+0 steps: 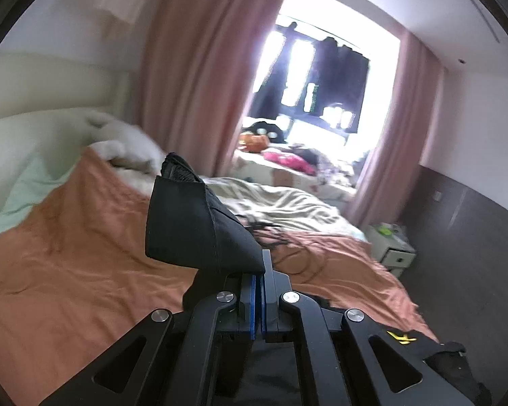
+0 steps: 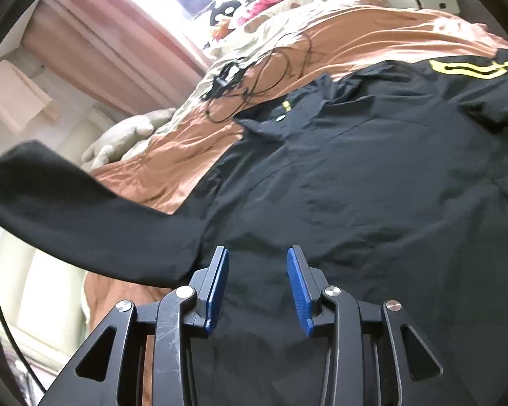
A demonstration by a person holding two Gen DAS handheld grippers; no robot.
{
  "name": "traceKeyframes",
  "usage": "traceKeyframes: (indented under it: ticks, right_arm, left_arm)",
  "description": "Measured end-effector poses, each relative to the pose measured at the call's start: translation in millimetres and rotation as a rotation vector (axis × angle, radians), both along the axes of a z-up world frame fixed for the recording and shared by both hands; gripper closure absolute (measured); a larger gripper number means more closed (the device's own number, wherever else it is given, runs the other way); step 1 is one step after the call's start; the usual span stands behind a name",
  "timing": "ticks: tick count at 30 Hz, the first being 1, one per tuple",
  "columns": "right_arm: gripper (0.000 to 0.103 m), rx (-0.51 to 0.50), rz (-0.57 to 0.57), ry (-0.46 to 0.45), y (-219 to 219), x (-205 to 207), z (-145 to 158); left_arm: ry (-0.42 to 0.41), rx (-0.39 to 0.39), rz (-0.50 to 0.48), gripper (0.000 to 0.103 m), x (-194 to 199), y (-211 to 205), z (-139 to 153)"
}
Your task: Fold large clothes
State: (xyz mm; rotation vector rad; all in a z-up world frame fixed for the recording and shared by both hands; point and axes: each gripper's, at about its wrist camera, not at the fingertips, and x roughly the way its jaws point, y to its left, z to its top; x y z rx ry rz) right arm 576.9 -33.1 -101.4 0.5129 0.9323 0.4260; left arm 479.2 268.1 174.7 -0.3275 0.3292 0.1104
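Left gripper (image 1: 258, 272) is clamped on the jacket's sleeve (image 1: 193, 223), raised at 12 o'clock. Right gripper (image 2: 257, 284) is released above the jacket (image 2: 372, 186), spread on the bed (image 2: 193, 155).

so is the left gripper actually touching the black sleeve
Touching. The left wrist view shows the left gripper shut on the black sleeve, whose cuff is pinched between the blue pads and stands up above them.

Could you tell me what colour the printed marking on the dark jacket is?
Yellow, printed on the black fabric jacket; the marking shows best in the right wrist view.
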Motion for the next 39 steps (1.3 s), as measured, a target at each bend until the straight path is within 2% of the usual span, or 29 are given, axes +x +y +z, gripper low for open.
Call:
traceKeyframes:
  ticks: [3, 7, 10, 15, 22, 23, 24, 25, 26, 28, 32, 39]
  right_arm:
    - [0.066, 0.054, -0.031, -0.012, -16.4, 3.3, 3.9]
    - [0.066, -0.007, -0.063, -0.024, -29.5, 5.8, 6.0]
    - [0.066, 0.030, -0.103, -0.001, -45.7, 11.3, 1.3]
    - [0.066, 0.049, -0.156, 0.011, -70.7, 16.7, 0.0]
    - [0.066, 0.102, -0.249, 0.060, -107.8, 22.9, -8.9]
    - [0.064, 0.113, -0.266, 0.072, -113.9, 24.2, -11.3]
    - [0.057, 0.130, -0.295, 0.103, -123.5, 25.4, -16.8]
    - [0.053, 0.138, -0.311, 0.118, -129.0, 25.9, -19.2]
    - [0.047, 0.148, -0.334, 0.131, -136.2, 26.2, -22.3]
    - [0.043, 0.147, -0.384, 0.149, -149.3, 25.9, -26.2]
    - [0.043, 0.158, -0.396, 0.165, -156.3, 29.4, -29.1]
    - [0.043, 0.173, -0.381, 0.181, -156.6, 36.6, -38.0]
  left_arm:
    - [-0.005, 0.007, -0.057, 0.102, 15.7, -26.1, 3.7]
    - [0.010, 0.012, -0.126, 0.102, 37.2, -61.4, 2.5]
    - [0.020, 0.016, -0.172, 0.102, 55.8, -85.4, -0.7]
    - [0.041, 0.011, -0.261, 0.102, 86.4, -125.8, -15.1]
    - [0.124, 0.010, -0.393, 0.101, 129.9, -177.2, -56.7]
    - [0.141, 0.018, -0.410, 0.089, 133.5, -185.0, -63.2]
    - [0.181, 0.037, -0.457, 0.076, 140.2, -198.7, -75.8]
    - [0.235, 0.057, -0.498, 0.035, 145.9, -211.3, -89.6]
    - [0.258, 0.066, -0.516, 0.010, 148.6, -220.0, -100.2]
    - [0.235, 0.077, -0.534, 0.004, 143.1, -224.0, -114.8]
    - [0.289, 0.060, -0.512, 0.004, 137.2, -210.5, -137.5]
    - [0.296, 0.044, -0.298, 0.004, 96.8, -146.2, -154.2]
